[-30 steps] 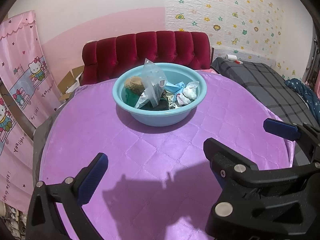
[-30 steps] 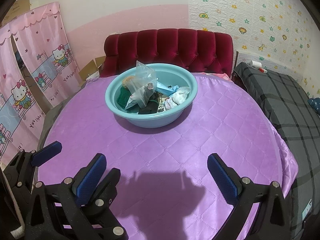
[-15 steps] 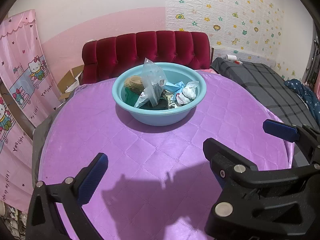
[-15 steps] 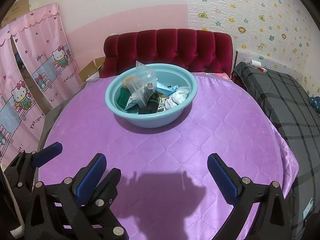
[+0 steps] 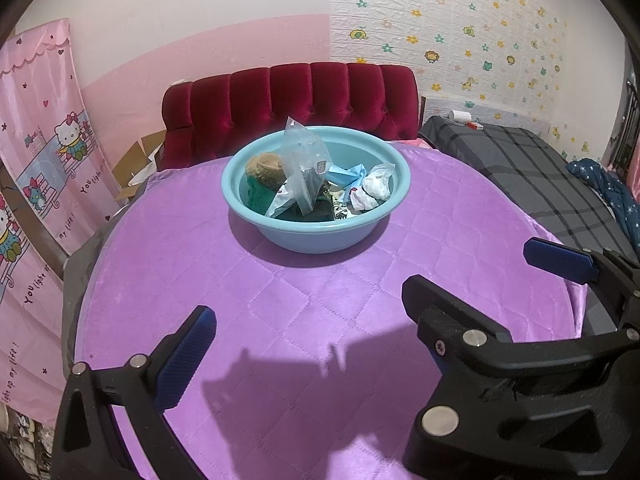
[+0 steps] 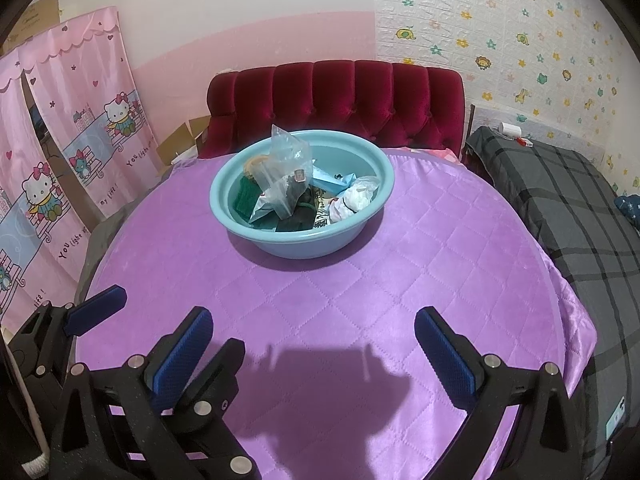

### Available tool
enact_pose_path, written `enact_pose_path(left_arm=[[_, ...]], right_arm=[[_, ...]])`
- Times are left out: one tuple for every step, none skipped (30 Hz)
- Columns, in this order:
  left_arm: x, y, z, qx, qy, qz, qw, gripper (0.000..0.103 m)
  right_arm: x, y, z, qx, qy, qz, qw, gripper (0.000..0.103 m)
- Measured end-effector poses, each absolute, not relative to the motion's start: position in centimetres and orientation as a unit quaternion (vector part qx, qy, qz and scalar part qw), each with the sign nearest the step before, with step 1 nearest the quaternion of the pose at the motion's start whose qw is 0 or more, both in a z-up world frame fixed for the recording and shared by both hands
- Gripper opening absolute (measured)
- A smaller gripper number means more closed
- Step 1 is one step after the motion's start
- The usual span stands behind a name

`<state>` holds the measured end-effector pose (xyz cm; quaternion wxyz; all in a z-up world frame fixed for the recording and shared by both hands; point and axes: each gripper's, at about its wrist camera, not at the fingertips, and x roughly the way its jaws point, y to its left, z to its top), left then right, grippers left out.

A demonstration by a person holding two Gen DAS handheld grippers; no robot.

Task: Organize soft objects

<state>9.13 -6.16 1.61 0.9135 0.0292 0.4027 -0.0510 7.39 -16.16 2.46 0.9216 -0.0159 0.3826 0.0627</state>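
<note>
Both the left gripper (image 5: pixel 312 344) and right gripper (image 6: pixel 312 344) had matte black frames, textured blue finger pads (image 6: pixel 182 354), and silver round screws (image 5: pixel 440 420).

The only readable text stands on the pink cartoon-cat curtain (image 6: pixel 80 152) at 9 o'clock. Slanted purple script there reads "You light up my life!", printed again and again down the cloth. In the left view, the curtain (image 5: pixel 44 184) carries the same line. The small tag on the plastic bag (image 6: pixel 298 176) is illegible.
</note>
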Motion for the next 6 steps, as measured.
enact_pose_path(left_arm=[[9.16, -6.17, 1.6, 0.029, 0.403, -0.051, 0.913, 0.103], [9.14, -6.18, 1.57, 0.029, 0.403, -0.052, 0.913, 0.103], [9.13, -6.17, 1.58, 0.029, 0.402, -0.052, 0.914, 0.103], [9.12, -6.23, 1.59, 0.028, 0.402, -0.053, 0.914, 0.103], [9.07, -6.26, 1.63, 0.028, 0.401, -0.053, 0.914, 0.103], [9.08, -6.31, 1.66, 0.028, 0.399, -0.052, 0.915, 0.103]], right_arm=[[7.42, -16.19, 2.46, -0.016, 0.382, 0.062, 0.922, 0.103], [7.38, -16.19, 2.48, -0.016, 0.382, 0.062, 0.922, 0.103], [7.35, -16.2, 2.47, -0.015, 0.381, 0.063, 0.922, 0.103], [7.37, -16.2, 2.48, -0.015, 0.381, 0.063, 0.922, 0.103], [7.41, -16.23, 2.51, -0.015, 0.38, 0.063, 0.923, 0.103], [7.43, -16.23, 2.54, -0.016, 0.379, 0.062, 0.923, 0.103]])
